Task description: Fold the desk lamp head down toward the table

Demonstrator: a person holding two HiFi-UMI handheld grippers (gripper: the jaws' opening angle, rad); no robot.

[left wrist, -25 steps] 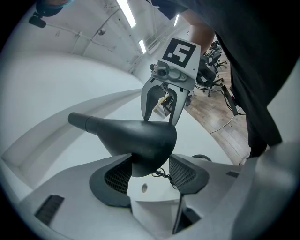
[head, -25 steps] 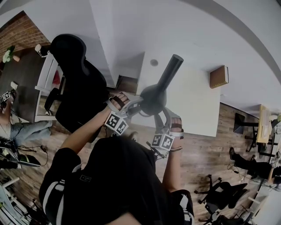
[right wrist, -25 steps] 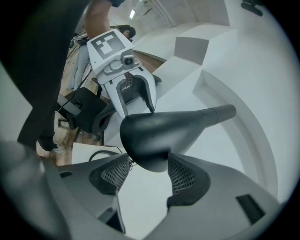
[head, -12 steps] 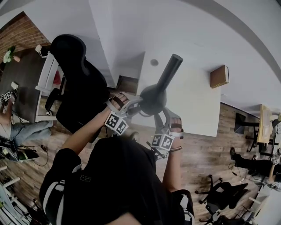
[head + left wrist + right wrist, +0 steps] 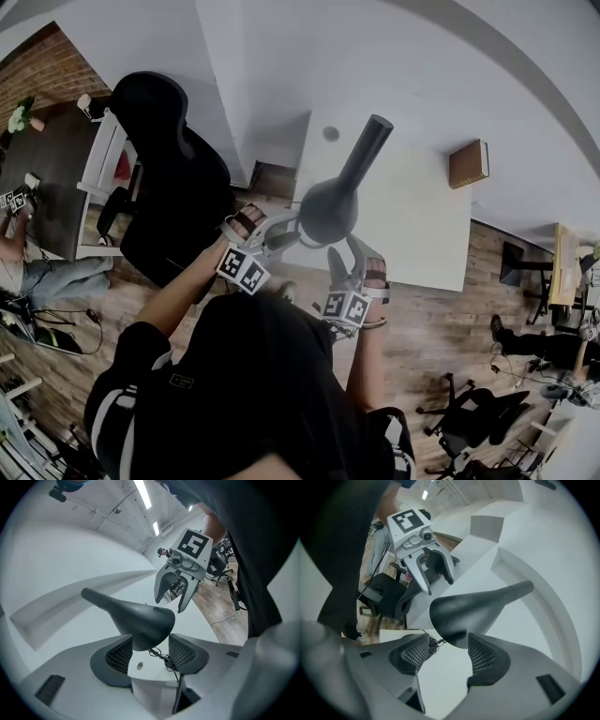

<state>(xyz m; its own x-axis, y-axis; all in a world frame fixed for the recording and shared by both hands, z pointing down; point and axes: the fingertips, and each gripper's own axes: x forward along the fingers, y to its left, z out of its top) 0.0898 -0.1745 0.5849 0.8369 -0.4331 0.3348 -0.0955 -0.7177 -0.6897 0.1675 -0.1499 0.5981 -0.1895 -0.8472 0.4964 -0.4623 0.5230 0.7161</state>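
Observation:
The dark cone-shaped desk lamp head [image 5: 328, 210] stands over the white table [image 5: 412, 225], and its neck [image 5: 367, 145] slants up and away. My left gripper [image 5: 285, 231] sits at the head's left side and my right gripper [image 5: 341, 256] just below its rim. In the left gripper view the lamp head [image 5: 136, 618] lies between the wide-apart jaws of my left gripper [image 5: 147, 645], with the right gripper [image 5: 171, 597] open beyond it. In the right gripper view the lamp head [image 5: 461, 613] sits between the spread jaws of my right gripper [image 5: 447, 646]. Neither gripper squeezes it.
A brown box [image 5: 467, 163] lies at the table's far right, a small round disc [image 5: 330, 133] near its far edge. A black office chair [image 5: 173, 187] stands left of the table. More chairs [image 5: 473, 422] and a seated person [image 5: 37, 272] are on the wooden floor.
Both grippers have slid back a little toward my body, away from the lamp head. The lamp head stays almost where it was.

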